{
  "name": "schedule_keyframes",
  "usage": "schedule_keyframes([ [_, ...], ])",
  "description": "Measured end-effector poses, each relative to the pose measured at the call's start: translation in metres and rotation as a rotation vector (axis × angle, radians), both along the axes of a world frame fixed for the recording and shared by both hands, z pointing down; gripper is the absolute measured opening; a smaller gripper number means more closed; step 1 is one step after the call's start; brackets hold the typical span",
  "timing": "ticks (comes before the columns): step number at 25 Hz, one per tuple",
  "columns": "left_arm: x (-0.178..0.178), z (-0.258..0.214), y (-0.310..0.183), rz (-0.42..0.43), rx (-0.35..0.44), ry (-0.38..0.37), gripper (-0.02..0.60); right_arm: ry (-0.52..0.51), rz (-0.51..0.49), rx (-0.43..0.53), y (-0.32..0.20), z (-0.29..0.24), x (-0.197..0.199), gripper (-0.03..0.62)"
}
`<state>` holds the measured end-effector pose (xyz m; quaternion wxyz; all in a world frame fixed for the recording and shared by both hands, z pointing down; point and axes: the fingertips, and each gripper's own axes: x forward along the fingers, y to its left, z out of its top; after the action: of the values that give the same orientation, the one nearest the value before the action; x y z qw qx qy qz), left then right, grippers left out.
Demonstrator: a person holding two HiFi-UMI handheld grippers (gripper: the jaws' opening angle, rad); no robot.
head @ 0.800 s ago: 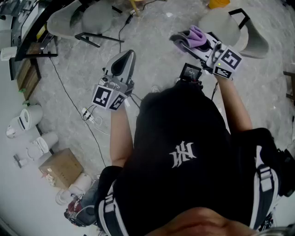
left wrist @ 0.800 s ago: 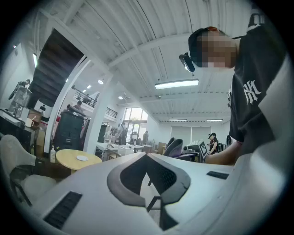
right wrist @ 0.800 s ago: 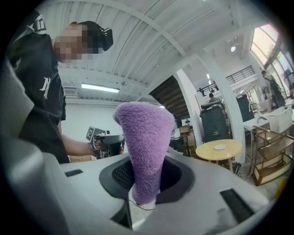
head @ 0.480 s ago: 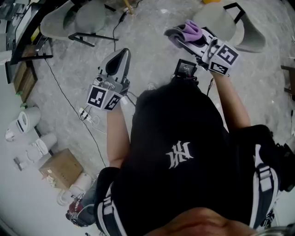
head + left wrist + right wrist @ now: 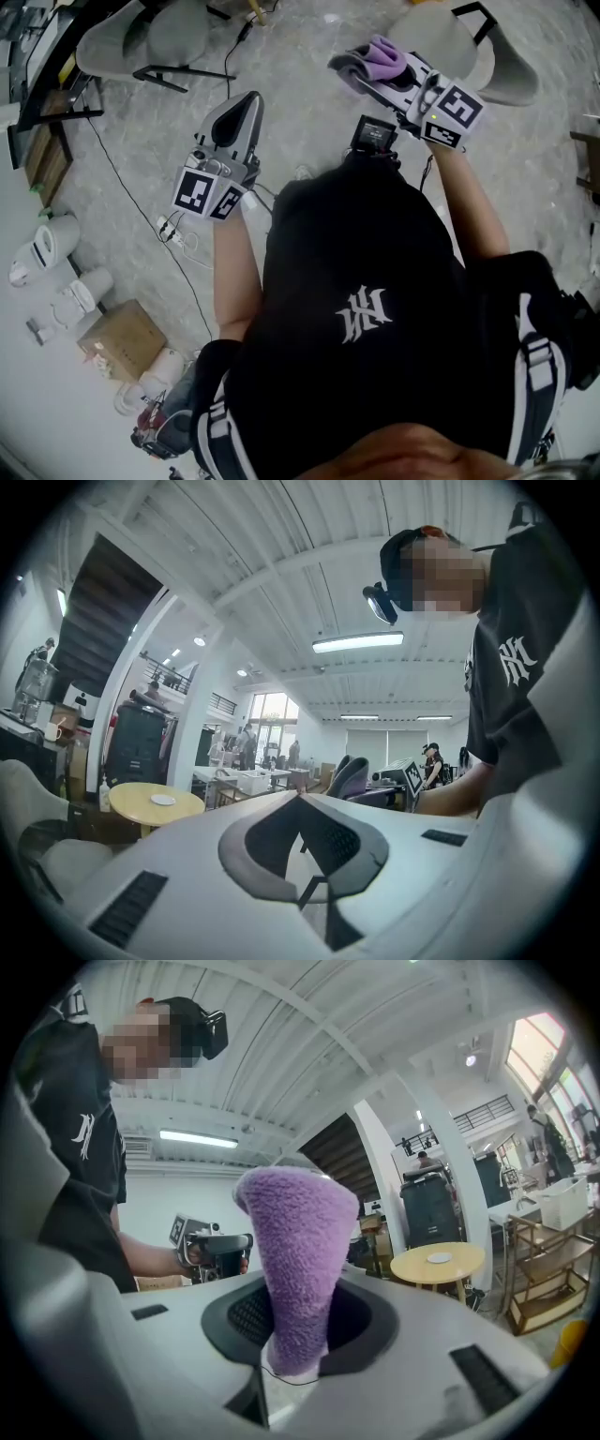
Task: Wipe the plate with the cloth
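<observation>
Indoors, over a grey mottled floor (image 5: 309,122), right tool (image 5: 364,75) grips purple cloth (image 5: 386,54); left tool (image 5: 242,105) clenched.

Your left claw (image 5: 301,799) points level, jaws pressed together with nothing between them. Beyond it, to the left, stands a round yellow bench (image 5: 131,810) with a small white plate (image 5: 162,800) near its middle and a bottle (image 5: 103,795) at its left edge. Your black shirt (image 5: 530,667) fills the right side.

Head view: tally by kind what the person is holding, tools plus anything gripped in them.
Grippers: 2 (left gripper, right gripper)
Purple cloth: 1
Total: 3
</observation>
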<state>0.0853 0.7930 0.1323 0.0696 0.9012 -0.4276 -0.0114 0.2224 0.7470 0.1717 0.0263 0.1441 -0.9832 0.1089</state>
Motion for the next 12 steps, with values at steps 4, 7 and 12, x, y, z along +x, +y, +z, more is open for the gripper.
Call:
schedule_keyframes([
  [4,0.008,0.001,-0.002,-0.004,-0.007,-0.006,0.012,0.002,-0.002,-0.004,-0.002,0.002,0.006,0.097],
  [7,0.016,0.001,-0.004,-0.009,-0.017,-0.004,0.012,0.004,-0.011,-0.006,-0.004,0.002,0.014,0.097],
  [12,0.022,0.002,-0.016,-0.042,-0.044,0.019,0.012,0.005,-0.035,-0.012,-0.015,0.004,0.022,0.1],
])
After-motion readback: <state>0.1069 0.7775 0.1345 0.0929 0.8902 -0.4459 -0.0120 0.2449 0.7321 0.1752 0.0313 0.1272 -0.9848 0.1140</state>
